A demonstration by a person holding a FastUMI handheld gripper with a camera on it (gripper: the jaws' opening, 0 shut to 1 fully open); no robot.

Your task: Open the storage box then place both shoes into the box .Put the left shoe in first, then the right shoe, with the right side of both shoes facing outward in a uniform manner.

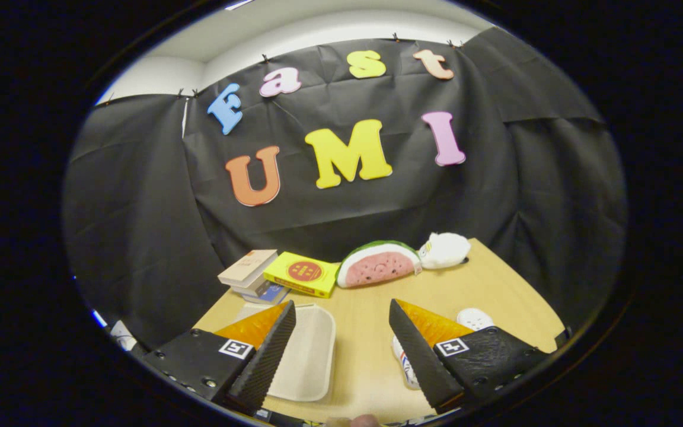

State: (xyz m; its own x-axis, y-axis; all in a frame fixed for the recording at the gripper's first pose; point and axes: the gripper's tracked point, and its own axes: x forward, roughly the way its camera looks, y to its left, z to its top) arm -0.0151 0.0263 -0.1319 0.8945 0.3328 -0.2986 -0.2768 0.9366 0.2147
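Gripper [341, 320] fingers spread apart over the wooden table [495, 284], holding nothing, storage box [309, 350] under the left finger at lower center, white shoe [475, 318] behind the right finger.

Tongs [341, 317] with square coded tags

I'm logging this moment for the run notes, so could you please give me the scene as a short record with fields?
surface: wooden table
gripper: gripper open, fingers spread above the table, holding nothing
storage box: translucent, lid shut, storage box beside the left finger
shoes: white shoe and another shoe, both partly hidden by the right finger
far edge: stacked books, yellow box, watermelon plush, white plush
task progress: box not yet opened
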